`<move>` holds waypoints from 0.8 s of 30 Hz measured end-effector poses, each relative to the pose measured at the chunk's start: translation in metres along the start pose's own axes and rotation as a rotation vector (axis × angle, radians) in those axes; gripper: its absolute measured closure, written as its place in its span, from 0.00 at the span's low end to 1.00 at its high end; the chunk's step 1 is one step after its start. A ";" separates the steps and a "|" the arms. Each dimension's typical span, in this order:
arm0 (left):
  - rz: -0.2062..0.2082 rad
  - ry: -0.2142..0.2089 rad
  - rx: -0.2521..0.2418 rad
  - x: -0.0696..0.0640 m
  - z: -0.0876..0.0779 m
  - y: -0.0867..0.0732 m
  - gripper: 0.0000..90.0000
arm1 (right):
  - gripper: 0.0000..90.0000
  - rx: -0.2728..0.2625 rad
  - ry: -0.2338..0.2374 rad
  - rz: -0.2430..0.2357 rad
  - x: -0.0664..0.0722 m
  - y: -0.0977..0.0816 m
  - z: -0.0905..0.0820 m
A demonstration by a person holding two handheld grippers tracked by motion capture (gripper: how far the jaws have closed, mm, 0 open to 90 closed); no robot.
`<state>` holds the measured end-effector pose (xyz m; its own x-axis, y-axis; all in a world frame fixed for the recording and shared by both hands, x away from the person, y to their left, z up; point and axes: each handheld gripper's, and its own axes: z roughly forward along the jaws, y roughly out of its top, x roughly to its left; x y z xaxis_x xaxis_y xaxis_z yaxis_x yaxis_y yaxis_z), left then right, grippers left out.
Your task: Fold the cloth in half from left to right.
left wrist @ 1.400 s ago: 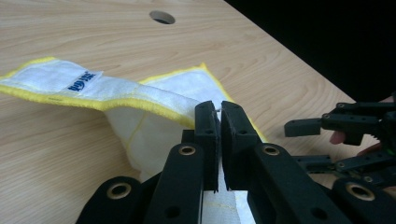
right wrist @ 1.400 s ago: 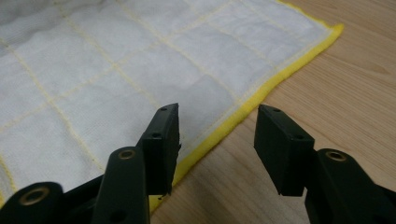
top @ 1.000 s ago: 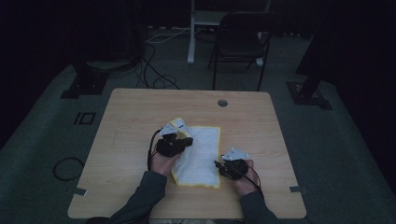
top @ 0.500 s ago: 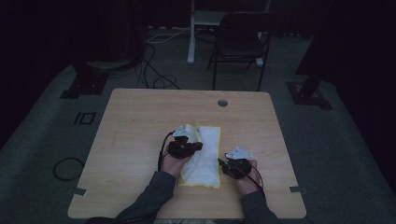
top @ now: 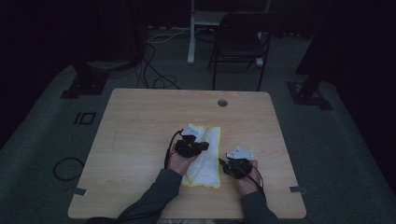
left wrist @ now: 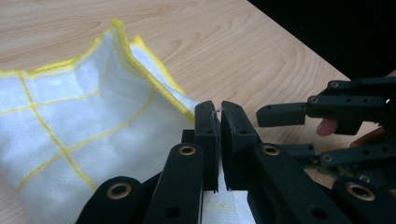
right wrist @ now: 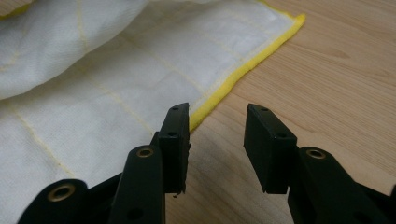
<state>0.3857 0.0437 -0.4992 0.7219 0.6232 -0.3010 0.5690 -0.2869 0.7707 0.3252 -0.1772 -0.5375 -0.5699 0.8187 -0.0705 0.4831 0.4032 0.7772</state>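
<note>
Left gripper (left wrist: 219,109) clamped on cloth (left wrist: 84,121) edge, apparently lifted; right gripper (right wrist: 217,126) half-open, empty, beside cloth hem.

The wooden table (top: 140,140) lies under both tools. Its round hole (top: 222,102) is beyond the left gripper (top: 204,146) and the right gripper (top: 222,163), near the far edge. Further beyond it, on the grey floor, a dark chair (top: 243,42) stands next to a white post (top: 191,32). Loose cables (top: 154,70) lie beyond and to the left of the left gripper. A cable loop (top: 65,168) lies on the floor, well apart on its left side.
</note>
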 end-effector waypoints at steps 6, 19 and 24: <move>0.003 -0.025 0.039 -0.006 0.017 0.000 0.89 | 0.67 0.006 -0.004 0.008 -0.001 -0.001 0.001; 0.006 0.048 -0.020 0.004 -0.035 -0.010 0.79 | 0.67 0.001 -0.005 0.006 -0.001 -0.001 0.000; -0.032 0.057 -0.017 0.014 -0.049 -0.031 0.76 | 0.67 0.003 -0.003 0.009 -0.001 -0.001 0.000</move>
<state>0.3587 0.0968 -0.4991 0.6795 0.6726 -0.2931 0.5843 -0.2544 0.7706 0.3252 -0.1780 -0.5384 -0.5633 0.8236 -0.0659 0.4900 0.3972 0.7760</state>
